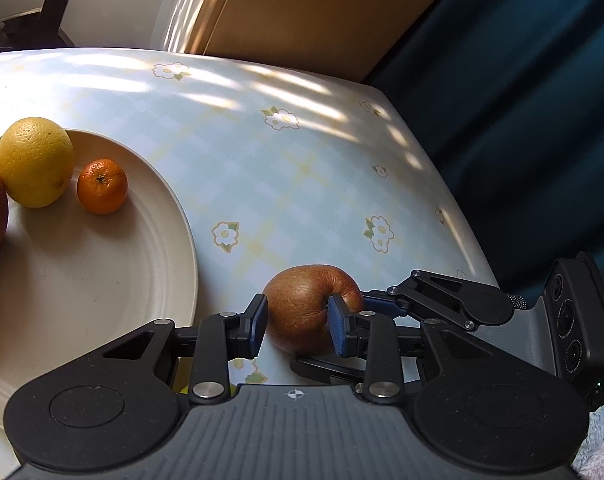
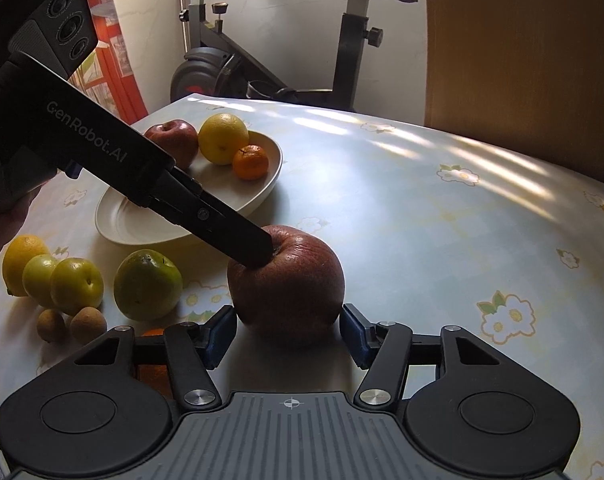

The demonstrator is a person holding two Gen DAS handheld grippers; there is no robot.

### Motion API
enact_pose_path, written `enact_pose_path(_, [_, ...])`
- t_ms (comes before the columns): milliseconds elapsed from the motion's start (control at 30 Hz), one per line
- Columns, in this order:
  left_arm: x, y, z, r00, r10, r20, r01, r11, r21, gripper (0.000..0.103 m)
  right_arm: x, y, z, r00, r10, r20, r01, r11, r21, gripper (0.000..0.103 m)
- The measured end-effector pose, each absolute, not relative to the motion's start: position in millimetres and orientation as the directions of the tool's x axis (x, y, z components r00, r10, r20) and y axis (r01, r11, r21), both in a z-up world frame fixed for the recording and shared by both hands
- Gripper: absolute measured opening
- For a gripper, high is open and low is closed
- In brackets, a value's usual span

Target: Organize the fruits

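My left gripper [image 1: 298, 330] is clenched on the wrinkled red apple [image 2: 288, 280], one finger in its stem hollow. The apple sits on the tabletop [image 2: 421, 208] near its front edge, beside the plate [image 1: 102, 280]. My right gripper [image 2: 289, 336] stands released, pads flanking the apple without touching.

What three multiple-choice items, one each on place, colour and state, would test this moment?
1. Where is the mandarin? A on the plate; B on the tablecloth; C in a gripper.
2. What colour are the right gripper's pads? A red; B blue; C white.
3. How do the right gripper's jaws stand? A shut empty; B shut on a lemon; C open around the big apple.
Answers: 1 A, it sits on the plate beside the yellow citrus. 2 B, both pads show blue. 3 C, the pads flank the big apple without pressing it.
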State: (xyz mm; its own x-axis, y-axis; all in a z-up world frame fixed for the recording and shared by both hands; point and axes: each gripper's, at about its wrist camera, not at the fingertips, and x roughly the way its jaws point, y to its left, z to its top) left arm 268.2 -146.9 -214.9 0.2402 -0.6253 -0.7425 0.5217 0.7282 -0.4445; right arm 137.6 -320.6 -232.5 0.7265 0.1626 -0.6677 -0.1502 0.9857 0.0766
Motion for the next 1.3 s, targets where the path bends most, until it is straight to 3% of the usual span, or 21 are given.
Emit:
enact_pose_path(400, [267,-130,-194,0.266,-0.645,-0.716,0.524,0.721,-0.454,0.034,142,-315,-210,0.746,0.179,-0.641,-0.182,0.981,0.062,0.052])
enact_pose_path(733, [279,-80,-161,0.376,-0.608,-0.699,0.467,0.776,-0.423,0.034,196,-278,-179,0.729,0.250,-0.637,-0.306,0.952,0.023,0.052])
enact_pose_path(1300, [316,-34,-191,0.429,-0.515,-0.742,0.330,0.854,-0.402,0.034,269,-235,-205,0.643,0.304,-0.703,-0.373,0.926,0.059,0.052])
